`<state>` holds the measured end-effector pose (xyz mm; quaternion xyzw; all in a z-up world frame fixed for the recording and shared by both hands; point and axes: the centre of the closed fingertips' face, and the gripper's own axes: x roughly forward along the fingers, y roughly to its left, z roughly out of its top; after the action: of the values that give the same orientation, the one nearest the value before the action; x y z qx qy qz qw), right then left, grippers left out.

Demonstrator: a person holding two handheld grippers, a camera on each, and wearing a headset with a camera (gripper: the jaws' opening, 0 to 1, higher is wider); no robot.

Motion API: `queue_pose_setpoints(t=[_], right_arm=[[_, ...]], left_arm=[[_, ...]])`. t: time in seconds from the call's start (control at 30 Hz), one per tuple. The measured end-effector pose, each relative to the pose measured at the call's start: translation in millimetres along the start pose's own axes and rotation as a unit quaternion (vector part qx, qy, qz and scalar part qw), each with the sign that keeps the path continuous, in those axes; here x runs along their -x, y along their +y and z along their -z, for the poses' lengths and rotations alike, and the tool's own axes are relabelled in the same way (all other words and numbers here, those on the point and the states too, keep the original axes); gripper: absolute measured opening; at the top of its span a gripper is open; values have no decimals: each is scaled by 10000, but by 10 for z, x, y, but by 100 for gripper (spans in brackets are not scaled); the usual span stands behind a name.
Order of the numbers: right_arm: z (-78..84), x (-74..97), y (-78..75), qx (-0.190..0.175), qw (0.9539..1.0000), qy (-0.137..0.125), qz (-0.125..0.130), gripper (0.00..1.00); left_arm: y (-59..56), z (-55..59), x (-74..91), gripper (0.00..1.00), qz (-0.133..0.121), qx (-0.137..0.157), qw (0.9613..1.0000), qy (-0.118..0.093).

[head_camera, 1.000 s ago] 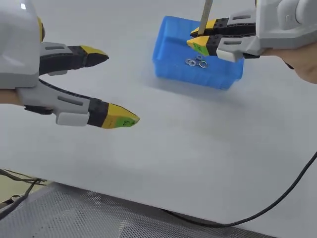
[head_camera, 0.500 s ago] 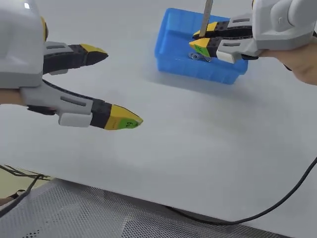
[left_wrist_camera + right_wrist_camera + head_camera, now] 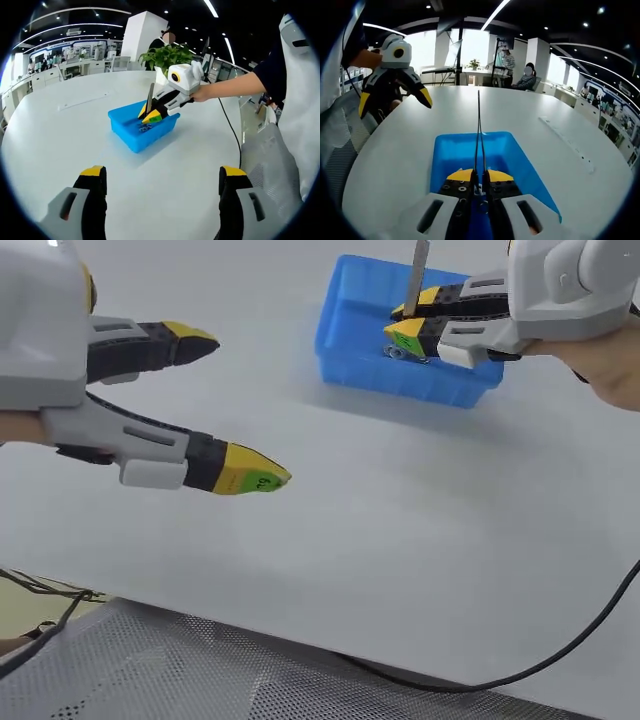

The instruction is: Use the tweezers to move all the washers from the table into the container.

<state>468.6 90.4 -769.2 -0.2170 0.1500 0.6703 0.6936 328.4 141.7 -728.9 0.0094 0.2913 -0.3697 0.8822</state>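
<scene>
- The right gripper is held over the blue rectangular plastic container, with its yellow tips above the inside of the box.
- Its jaws are pressed together on the thin metal tweezers, which stick out from between the tips. In the head view they rise to the top edge.
- In the right gripper view the two arms of the tweezers run close together, forward over the container, from the clamped right gripper.
- A few small silver metal washers lie on the floor of the container, just under the tips of the right gripper. In the left gripper view I see them as a small cluster near the front wall of the box. How many they are, I cannot tell.
- The left gripper is in the air above the white table, well apart from the container. Its jaws are spread wide and nothing is between them; its own view shows the same.
- A black cable lies across the near right corner of the table.
</scene>
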Motion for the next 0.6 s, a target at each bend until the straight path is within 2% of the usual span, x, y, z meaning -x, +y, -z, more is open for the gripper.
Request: queue_pose_setpoints(t=[0.13, 0.33, 0.4, 0.5, 0.6], right_arm=[[-44, 20, 2, 42, 10000, -34, 30, 9], [-147, 108, -53, 237, 9996, 100, 152, 8], [-209, 156, -55, 274, 9995, 68, 133, 8], [-376, 283, -77, 348, 9992, -59, 180, 8], [-498, 363, -52, 403, 9989, -88, 219, 8]], left_arm=[[-9, -8, 1, 98, 6, 10, 10000, -15], [-7, -56, -3, 99, -33, -52, 10000, -48], [1, -101, -5, 99, -44, -53, 9999, -122], [61, -216, -3, 99, -149, 19, 9993, -351], [86, -298, -12, 97, -186, -113, 9987, -465]])
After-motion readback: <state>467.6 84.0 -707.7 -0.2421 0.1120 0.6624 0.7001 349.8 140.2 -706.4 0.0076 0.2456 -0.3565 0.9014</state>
